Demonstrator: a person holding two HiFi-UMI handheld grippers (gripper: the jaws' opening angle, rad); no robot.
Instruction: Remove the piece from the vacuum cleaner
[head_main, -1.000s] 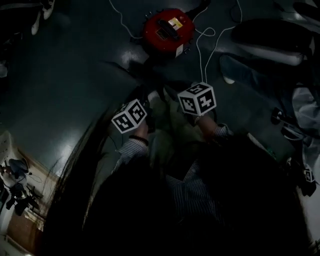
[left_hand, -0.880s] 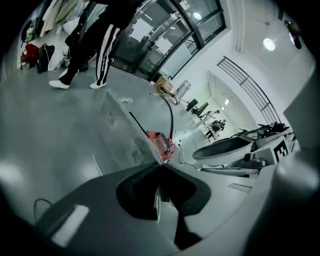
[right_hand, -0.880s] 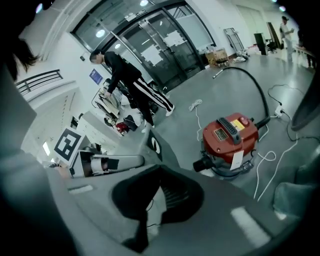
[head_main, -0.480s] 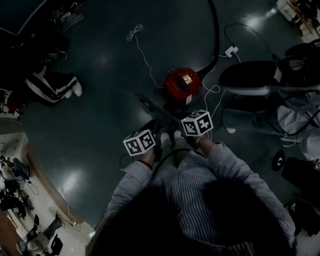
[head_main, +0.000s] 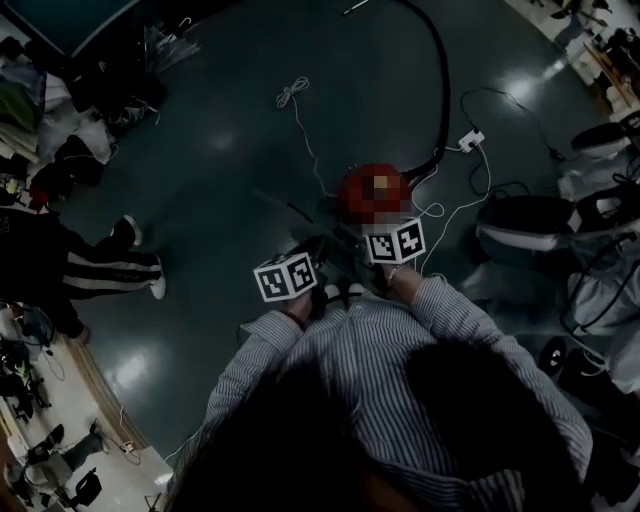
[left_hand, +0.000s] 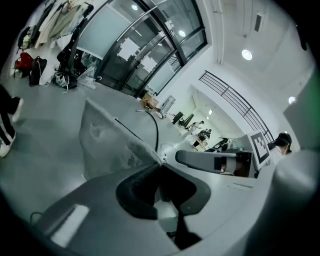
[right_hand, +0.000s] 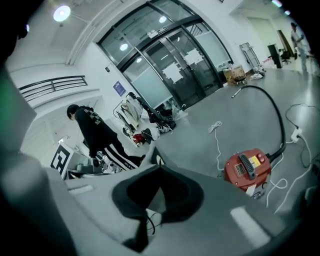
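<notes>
— Checking state ahead of any reach. Read left gripper (left_hand: 160, 163) and right gripper (right_hand: 156, 160) as pressed together at the tips, pinching nothing, held high and well apart from the vacuum cleaner (right_hand: 248, 169). Locate that red canister on the floor ahead, black hose (right_hand: 278, 115) running to its side. Cannot identify the piece for removal, nor confirm it on or off the canister.

— Expect three faults in any approach. Avoid arriving with tips together: risk of knocking the canister instead of gripping; spread them beforehand. Avoid pulling on a fitted part with one gripper alone: likely to drag or tip the canister; brace the body with the other. Watch the white cable (right_hand: 217, 143) lying on the floor near the canister: likely to snag a foot or a fingertip.
</notes>
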